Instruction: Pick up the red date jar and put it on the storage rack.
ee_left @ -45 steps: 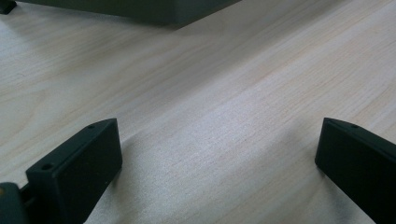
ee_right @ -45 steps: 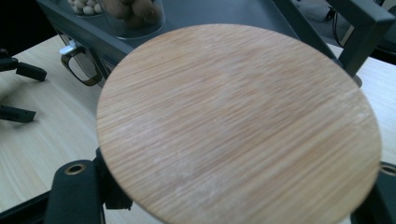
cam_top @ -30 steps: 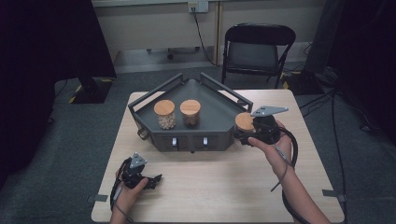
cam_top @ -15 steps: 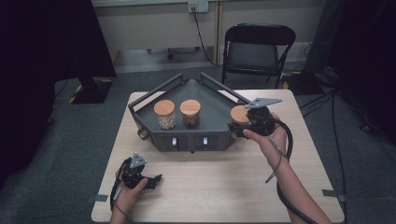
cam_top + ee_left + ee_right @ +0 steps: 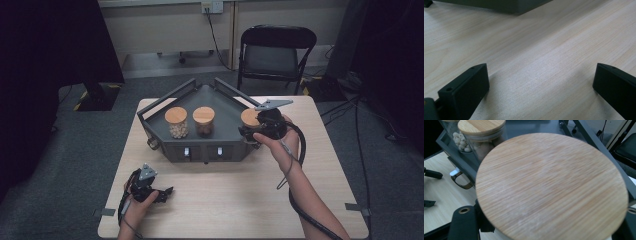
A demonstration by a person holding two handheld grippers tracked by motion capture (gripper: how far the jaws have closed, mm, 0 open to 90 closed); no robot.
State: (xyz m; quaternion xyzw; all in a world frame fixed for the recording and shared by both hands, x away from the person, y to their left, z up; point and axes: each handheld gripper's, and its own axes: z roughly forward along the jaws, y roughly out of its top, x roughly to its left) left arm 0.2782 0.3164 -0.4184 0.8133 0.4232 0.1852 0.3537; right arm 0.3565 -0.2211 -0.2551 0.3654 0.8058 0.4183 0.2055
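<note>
A dark grey three-cornered tray (image 5: 200, 150) stands at the middle back of the wooden table. Inside it stand two glass jars with wooden lids: one with pale round pieces (image 5: 176, 120) and one with brown contents (image 5: 203, 119). My right gripper (image 5: 251, 132) is shut on a third wooden-lidded jar (image 5: 250, 118), held at the tray's right rail. In the right gripper view its lid (image 5: 551, 185) covers the space between the jaws of my right gripper (image 5: 544, 230), with the tray rail (image 5: 599, 145) behind. My left gripper (image 5: 162, 192) (image 5: 541, 85) rests open on the table, front left, with nothing between its jaws.
A black folding chair (image 5: 277, 50) stands behind the table's far right corner. The right gripper's cable (image 5: 295, 165) loops over the table beside the forearm. Bare tabletop (image 5: 235, 200) lies in front of the tray.
My right gripper has carried the jar left and away from the person, slightly upward, from beside the tray to its right rail. The left gripper has stayed put.
</note>
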